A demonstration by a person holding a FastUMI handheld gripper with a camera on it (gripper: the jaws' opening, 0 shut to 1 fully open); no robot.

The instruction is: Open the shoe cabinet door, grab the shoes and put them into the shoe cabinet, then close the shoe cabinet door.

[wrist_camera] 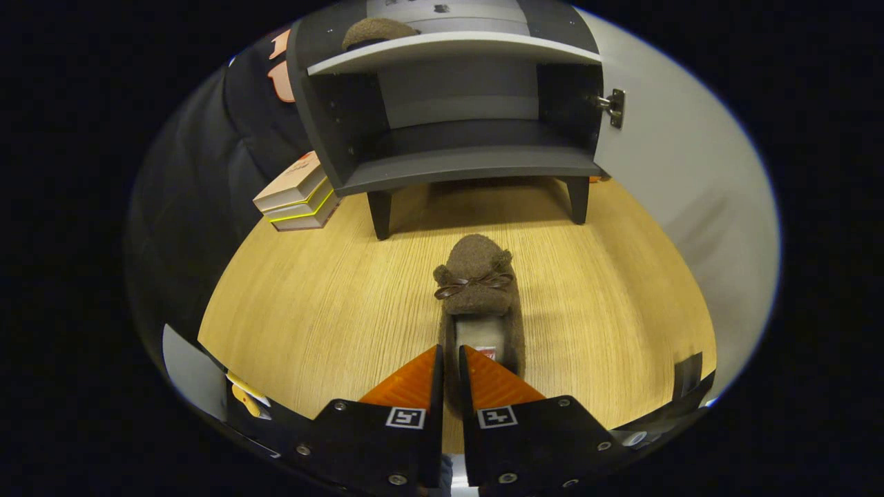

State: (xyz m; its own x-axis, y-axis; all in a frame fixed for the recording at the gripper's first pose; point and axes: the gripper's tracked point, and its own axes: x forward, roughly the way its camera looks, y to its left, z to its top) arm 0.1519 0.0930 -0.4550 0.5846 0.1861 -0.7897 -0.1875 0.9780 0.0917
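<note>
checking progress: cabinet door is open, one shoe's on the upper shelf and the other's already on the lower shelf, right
Not quite. In the gripper view the second shoe is on the wooden floor in front of the cabinet, its heel rim between the gripper fingers. Door open, first shoe on the upper shelf.

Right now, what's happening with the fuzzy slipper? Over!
Hand-held gripper pinched shut on brown slipper's heel rim. Second slipper already on upper shelf. Cabinet door open, lower shelf free. Nothing blocking.
</note>
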